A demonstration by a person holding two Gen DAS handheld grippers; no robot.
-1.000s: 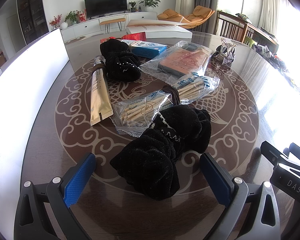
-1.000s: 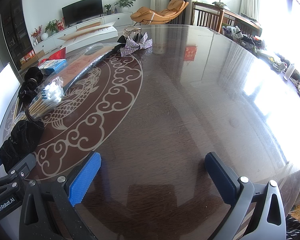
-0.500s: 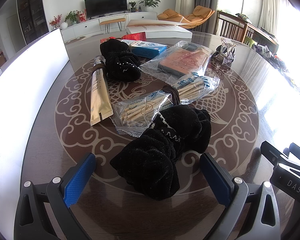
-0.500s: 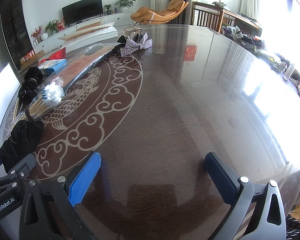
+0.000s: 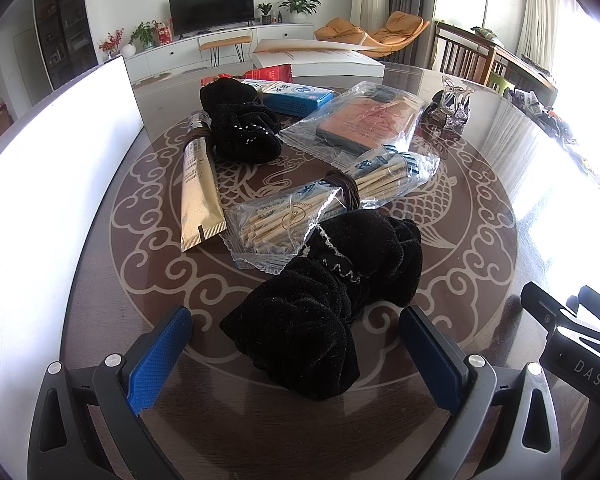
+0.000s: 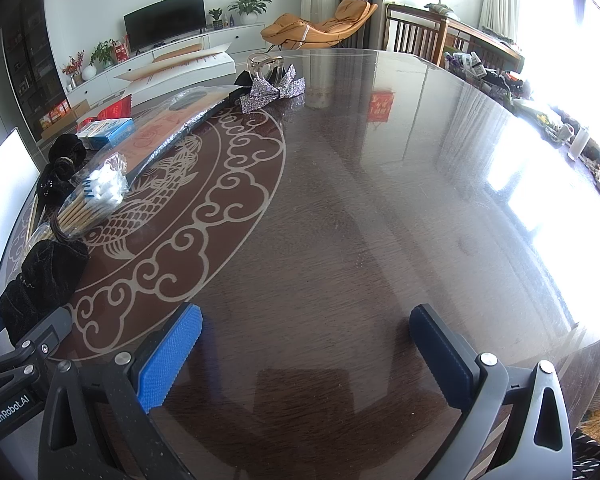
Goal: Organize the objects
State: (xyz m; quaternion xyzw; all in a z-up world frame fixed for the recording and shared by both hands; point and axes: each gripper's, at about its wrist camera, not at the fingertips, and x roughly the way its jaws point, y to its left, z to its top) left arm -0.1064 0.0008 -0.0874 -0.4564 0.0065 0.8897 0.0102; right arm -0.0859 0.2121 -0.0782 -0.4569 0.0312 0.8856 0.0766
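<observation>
A big black velvet scrunchie [image 5: 324, 292] lies on the glass-topped table [image 5: 480, 248], its near end between the blue pads of my open left gripper [image 5: 296, 356], which touches nothing. Behind it lie a bag of cotton swabs [image 5: 328, 200], a gold tube [image 5: 198, 192], a second black scrunchie [image 5: 240, 124], a blue box [image 5: 296, 96] and a bagged pink item [image 5: 360, 120]. A glittery bow clip [image 5: 452, 108] sits far right. My right gripper [image 6: 304, 356] hovers open over bare table, with the scrunchie [image 6: 44, 276], the swabs [image 6: 96, 192] and the bow clip [image 6: 272, 84] to its left.
A tall white panel [image 5: 52, 184] stands along the table's left edge. A flat white box [image 5: 320, 58] lies at the far side. Clutter [image 6: 540, 120] lines the table's right rim. Chairs and a TV cabinet stand beyond the table.
</observation>
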